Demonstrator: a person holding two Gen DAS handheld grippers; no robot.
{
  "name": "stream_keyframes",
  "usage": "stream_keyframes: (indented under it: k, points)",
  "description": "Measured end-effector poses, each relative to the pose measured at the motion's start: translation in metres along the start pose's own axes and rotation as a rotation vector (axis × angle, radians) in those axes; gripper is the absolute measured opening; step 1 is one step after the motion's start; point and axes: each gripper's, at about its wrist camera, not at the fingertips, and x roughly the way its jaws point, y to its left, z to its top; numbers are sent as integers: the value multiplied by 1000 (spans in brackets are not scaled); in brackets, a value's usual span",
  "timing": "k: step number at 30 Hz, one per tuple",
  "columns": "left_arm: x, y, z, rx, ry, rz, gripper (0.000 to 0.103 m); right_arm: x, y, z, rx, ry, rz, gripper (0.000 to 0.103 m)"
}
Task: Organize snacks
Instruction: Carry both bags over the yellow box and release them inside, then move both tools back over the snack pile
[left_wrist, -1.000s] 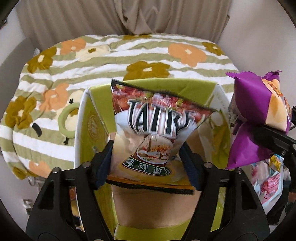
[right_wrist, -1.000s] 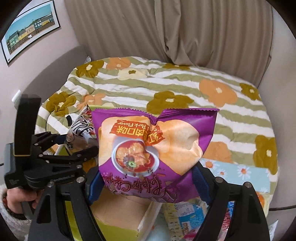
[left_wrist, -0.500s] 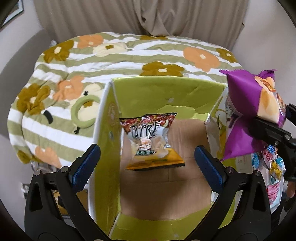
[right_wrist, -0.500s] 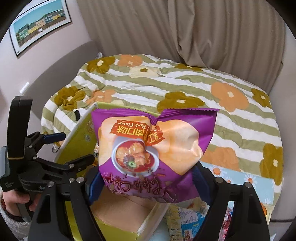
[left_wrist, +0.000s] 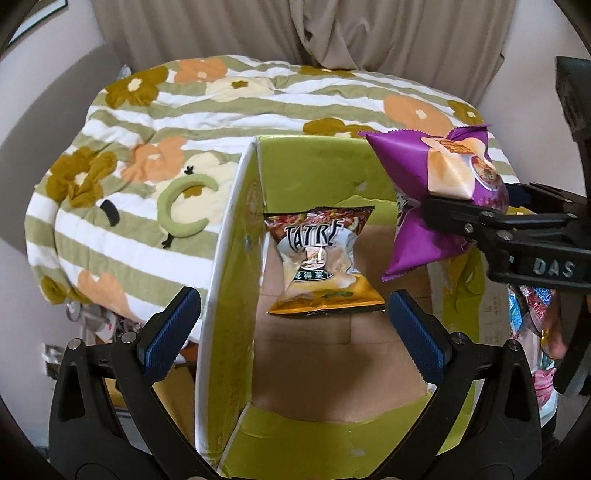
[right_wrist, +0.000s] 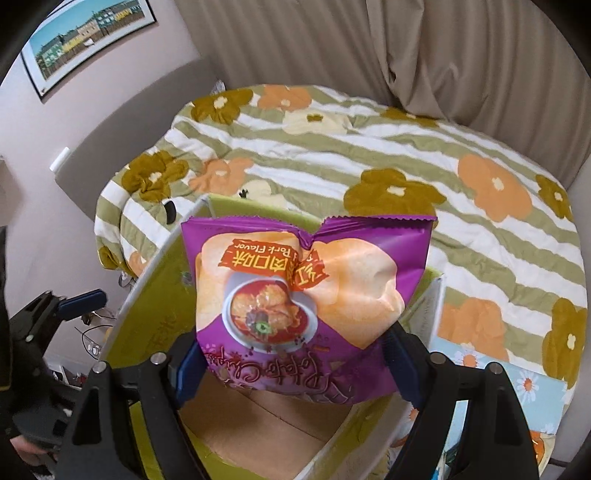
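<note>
Over green cardboard box (left_wrist: 236, 280): left gripper (left_wrist: 291, 328) fingers spread above yellow TATRE chip bag (left_wrist: 321, 262); right gripper (right_wrist: 295, 365) fingers clamping purple potato-chip bag (right_wrist: 306, 295).

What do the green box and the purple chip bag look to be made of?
Green box: apparently cardboard, glossy green print outside; the bare brown floor and folded flaps suggest it. Purple chip bag: likely thin plastic film, shiny, creased, with a serrated seal.

1. Left gripper (left_wrist: 293, 326): black plastic frame, silver screw heads, blue ribbed pads (left_wrist: 168, 334) on its jaws.
2. Right gripper (right_wrist: 295, 363): the same black frame, screws and blue pads; raised "DAS" lettering shows on its side.
</note>
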Motion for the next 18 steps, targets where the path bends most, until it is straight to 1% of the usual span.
stream_keyframes:
  k: [1, 3, 4, 5, 12, 15, 18]
  points:
    - [2, 1, 0, -2, 2, 0, 101, 5, -3, 1, 13, 5, 3, 84]
    - [6, 3, -2, -6, 9, -1, 101, 9, -6, 0, 33, 5, 5, 91]
    - [7, 4, -3, -6, 11, -1, 101, 10, -8, -1, 41, -3, 2, 100]
    - [8, 5, -4, -7, 15, -2, 101, 9, -9, -2, 45, -6, -1, 102]
    - [12, 11, -15, -19, 35, -20, 101, 0, -8, -11, 40, -13, -20, 102]
    - [8, 12, -15, -18, 28, -22, 101, -12, -2, -11, 28, -36, -33, 102]
    - [-3, 15, -13, -13, 4, -26, 101, -28, 1, -11, 27, -68, -40, 102]
